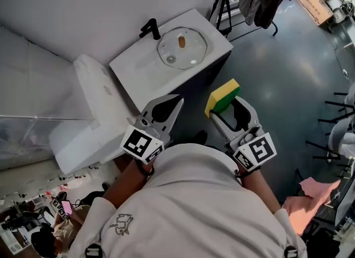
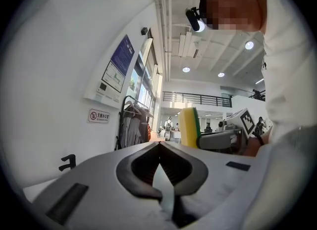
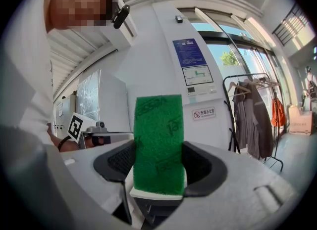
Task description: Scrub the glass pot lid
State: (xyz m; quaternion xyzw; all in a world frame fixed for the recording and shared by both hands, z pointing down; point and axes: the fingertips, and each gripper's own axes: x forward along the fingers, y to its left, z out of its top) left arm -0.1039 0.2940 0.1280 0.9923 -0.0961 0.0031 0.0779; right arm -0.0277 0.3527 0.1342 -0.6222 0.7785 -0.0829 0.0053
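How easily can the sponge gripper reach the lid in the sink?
Probably yes: nothing stands between the right gripper, shut on the sponge, and the glass lid lying uncovered in the sink.

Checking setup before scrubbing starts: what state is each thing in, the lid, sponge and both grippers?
Left gripper: shut, empty.
Right gripper: shut on the sponge.
Sponge: clamped between the jaws, off the lid.
Glass pot lid: lying flat, knob up, in the sink unit, untouched.
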